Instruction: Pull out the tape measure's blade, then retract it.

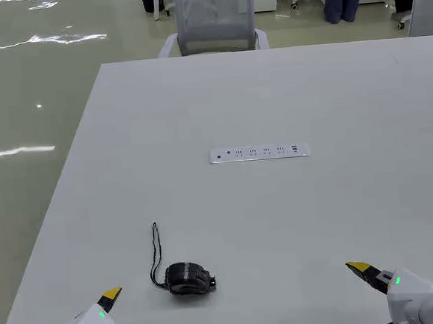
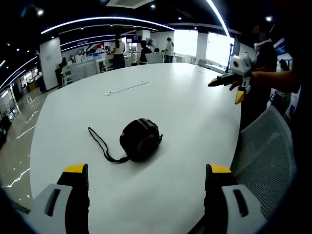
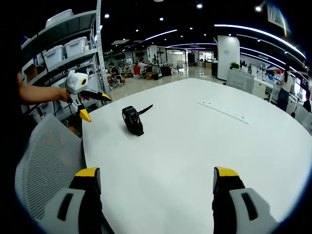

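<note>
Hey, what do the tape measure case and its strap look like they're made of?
Tape measure: black case, likely matte plastic or rubber, with dull sheen and a reddish side patch. Strap: thin black cord, probably woven; it lies limp in a loop. Weave too small to confirm.

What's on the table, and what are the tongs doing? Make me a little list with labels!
Surface: a big white table
Main thing: a black tape measure lying near the front edge, blade not pulled out yet
Attached: a thin black strap lying on the tabletop
Middle: a flat white power strip
Left side: left tongs open, holding nothing, pointed at the tape measure but not touching it
Right side: right tongs open, holding nothing, farther away
Far end: a grey chair
</note>
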`<control>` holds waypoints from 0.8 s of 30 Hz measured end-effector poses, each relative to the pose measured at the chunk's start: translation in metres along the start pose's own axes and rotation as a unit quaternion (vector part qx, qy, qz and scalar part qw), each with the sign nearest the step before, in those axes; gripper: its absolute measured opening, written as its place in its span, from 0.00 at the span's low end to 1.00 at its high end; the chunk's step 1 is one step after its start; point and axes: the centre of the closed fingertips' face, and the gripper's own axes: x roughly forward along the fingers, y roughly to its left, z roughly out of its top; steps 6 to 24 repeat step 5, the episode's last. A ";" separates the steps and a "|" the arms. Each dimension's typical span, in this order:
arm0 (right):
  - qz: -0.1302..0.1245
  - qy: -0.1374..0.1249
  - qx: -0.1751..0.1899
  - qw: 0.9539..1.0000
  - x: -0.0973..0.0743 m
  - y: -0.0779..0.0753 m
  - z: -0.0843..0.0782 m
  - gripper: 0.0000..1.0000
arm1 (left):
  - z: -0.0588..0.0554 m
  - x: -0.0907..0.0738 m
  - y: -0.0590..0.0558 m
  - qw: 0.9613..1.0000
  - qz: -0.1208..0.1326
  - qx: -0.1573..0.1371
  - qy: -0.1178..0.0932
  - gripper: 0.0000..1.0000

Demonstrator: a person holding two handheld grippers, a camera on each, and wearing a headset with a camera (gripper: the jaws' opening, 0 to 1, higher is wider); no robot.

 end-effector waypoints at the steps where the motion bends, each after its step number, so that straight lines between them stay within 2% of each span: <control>1: 0.000 0.001 0.000 1.000 0.000 0.000 0.000 0.97 | 0.000 0.000 0.000 1.000 0.000 -0.001 0.000 0.99; 24: -0.001 0.000 -0.002 1.000 0.000 0.000 0.001 0.97 | 0.001 0.000 0.001 1.000 0.002 -0.001 0.000 0.99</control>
